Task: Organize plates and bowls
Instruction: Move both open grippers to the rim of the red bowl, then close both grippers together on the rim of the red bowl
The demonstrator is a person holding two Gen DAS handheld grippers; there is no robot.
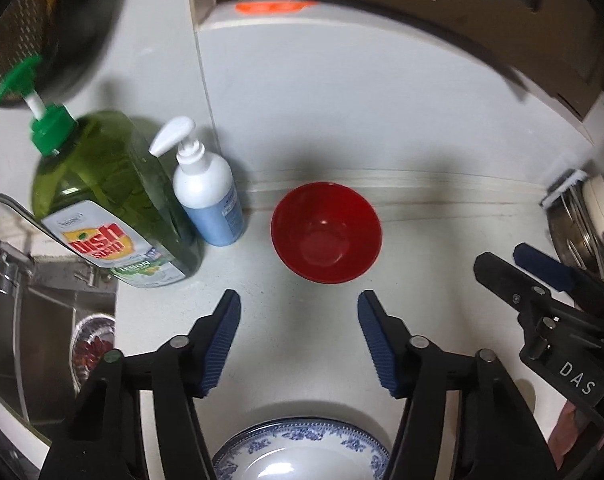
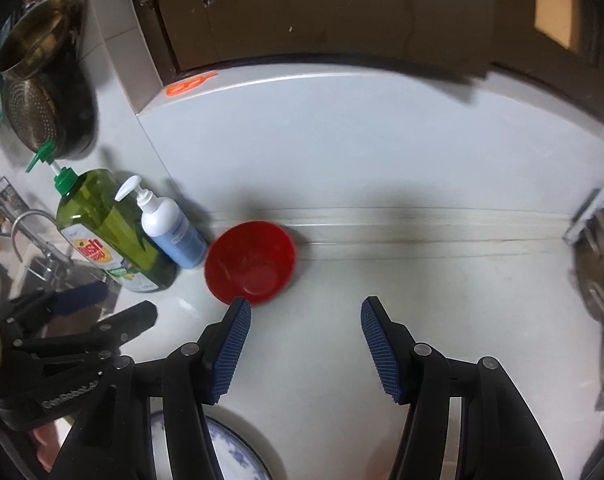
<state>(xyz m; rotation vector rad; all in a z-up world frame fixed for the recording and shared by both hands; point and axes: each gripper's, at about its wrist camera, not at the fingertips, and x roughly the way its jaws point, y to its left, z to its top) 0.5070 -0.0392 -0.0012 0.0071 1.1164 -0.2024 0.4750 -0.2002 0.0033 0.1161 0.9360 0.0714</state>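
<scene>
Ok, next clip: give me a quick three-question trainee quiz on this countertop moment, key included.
1. True or false: the red bowl sits upright and empty on the counter.
2. Which stands right beside the bowl, between it and the green soap bottle? A) white pump bottle B) mug C) kettle
3. Fill in: the left gripper and the right gripper are both ____, holding nothing.

Key
1. True. Its inside shows bare.
2. A. The white pump bottle stands between them.
3. Open. The blue-and-white plate lies under the left gripper, ungrasped.
</scene>
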